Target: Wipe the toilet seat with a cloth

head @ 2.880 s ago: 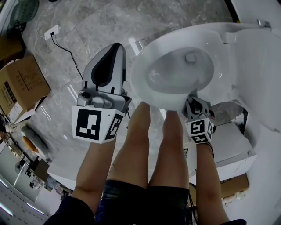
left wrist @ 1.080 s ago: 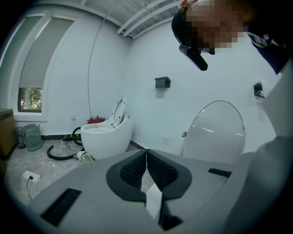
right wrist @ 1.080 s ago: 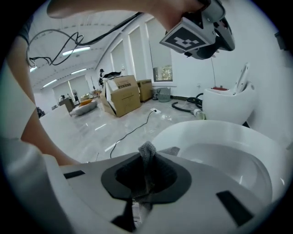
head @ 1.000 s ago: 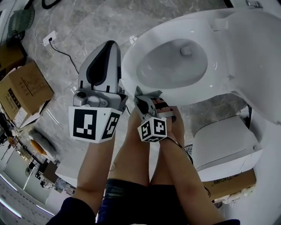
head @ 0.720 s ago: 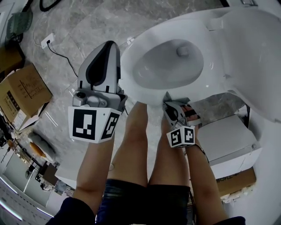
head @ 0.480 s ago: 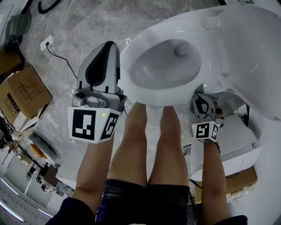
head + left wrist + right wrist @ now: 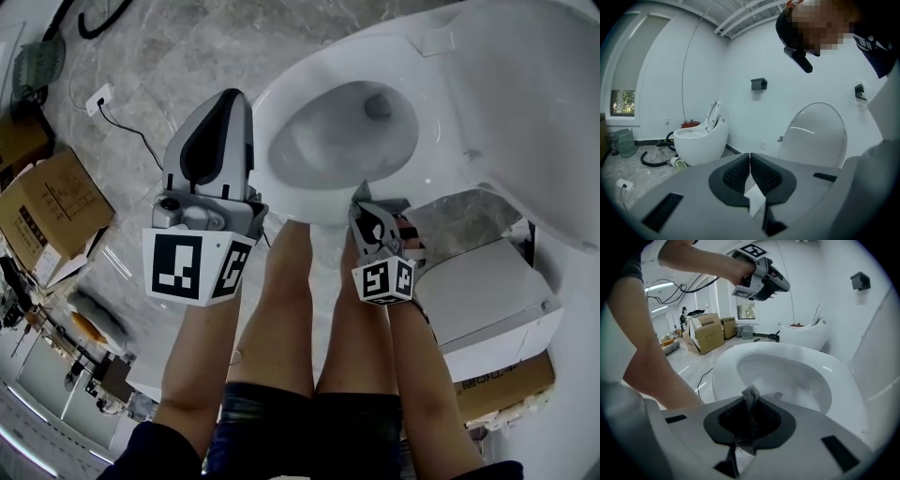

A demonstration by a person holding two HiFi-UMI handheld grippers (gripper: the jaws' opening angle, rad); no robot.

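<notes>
The white toilet seat (image 7: 309,204) rings the bowl in the head view, and its lid (image 7: 534,103) stands open at the right. My right gripper (image 7: 364,211) is at the seat's front rim, shut on a grey cloth (image 7: 360,204). In the right gripper view the cloth (image 7: 750,420) sticks up between the jaws of the right gripper (image 7: 751,397), with the seat (image 7: 726,357) just beyond. My left gripper (image 7: 232,98) is held up to the left of the bowl, off the seat. The left gripper view has this gripper (image 7: 750,159) shut and aimed at the far wall.
The person's bare legs (image 7: 291,319) stand just before the bowl. Cardboard boxes (image 7: 47,202) lie on the floor at the left, beside a wall socket and cable (image 7: 98,94). A white unit (image 7: 487,300) sits low at the right. A second toilet (image 7: 701,138) stands across the room.
Over the last seconds my right gripper has swept the cloth back and forth along the seat's front rim; since half a second ago it has moved left. The left gripper has hardly moved.
</notes>
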